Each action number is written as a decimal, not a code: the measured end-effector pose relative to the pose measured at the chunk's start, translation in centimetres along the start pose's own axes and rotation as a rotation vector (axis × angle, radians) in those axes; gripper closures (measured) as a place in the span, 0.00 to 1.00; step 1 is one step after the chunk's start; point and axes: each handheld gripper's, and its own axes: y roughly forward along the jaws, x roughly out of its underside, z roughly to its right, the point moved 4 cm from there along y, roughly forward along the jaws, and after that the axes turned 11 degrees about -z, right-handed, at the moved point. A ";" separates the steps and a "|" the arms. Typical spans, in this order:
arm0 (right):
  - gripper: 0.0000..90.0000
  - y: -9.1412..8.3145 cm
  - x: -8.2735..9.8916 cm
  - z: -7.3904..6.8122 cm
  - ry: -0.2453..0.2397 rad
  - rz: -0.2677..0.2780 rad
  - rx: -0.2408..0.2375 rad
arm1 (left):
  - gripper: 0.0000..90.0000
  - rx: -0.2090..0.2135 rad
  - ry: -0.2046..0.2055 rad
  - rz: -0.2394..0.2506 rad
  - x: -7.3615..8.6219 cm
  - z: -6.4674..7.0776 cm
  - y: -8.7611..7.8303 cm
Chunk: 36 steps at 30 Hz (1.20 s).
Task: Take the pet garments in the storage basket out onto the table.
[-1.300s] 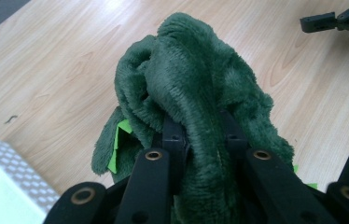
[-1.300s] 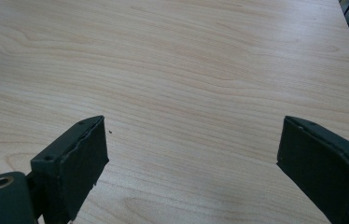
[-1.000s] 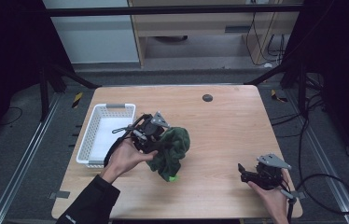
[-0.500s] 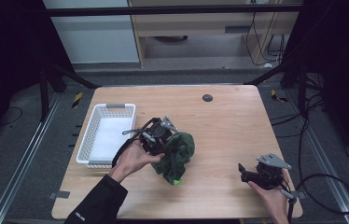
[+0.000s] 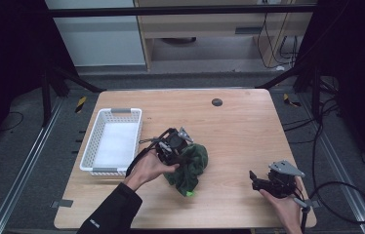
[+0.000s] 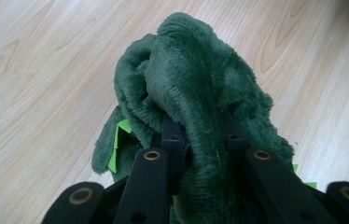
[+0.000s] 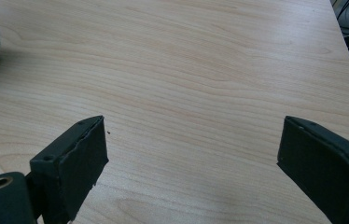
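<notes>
Green plush cloth (image 5: 189, 167), bunched, on table

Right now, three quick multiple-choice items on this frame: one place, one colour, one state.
1. Where is the basket?
A. left part of the table
B. right edge
C. on the floor

2. What colour is the cloth?
A. red
B. dark green
C. white

3. How do the jaws of the right hand-held gripper stand?
A. shut on the cloth
B. shut on nothing
C. open, nothing between them

Key:
1 A, it sits left of the cloth in the high view.
2 B, its plush pile is dark green.
3 C, bare wood shows between the two pads.
</notes>
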 end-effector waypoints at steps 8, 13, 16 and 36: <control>0.09 0.0 0.0 0.0 -0.003 0.000 -0.001 | 0.85 0.009 -0.001 -0.009 0.2 -0.3 1.2; 0.09 0.0 0.0 0.0 -0.005 -0.002 -0.002 | 0.84 0.011 -0.003 -0.021 0.3 -0.4 2.0; 0.09 0.0 0.0 0.0 -0.004 -0.002 -0.002 | 0.83 0.013 -0.005 -0.027 0.4 -0.4 2.3; 0.09 0.1 0.1 0.0 -0.004 -0.005 -0.004 | 0.63 0.022 -0.014 -0.021 0.7 -0.2 3.7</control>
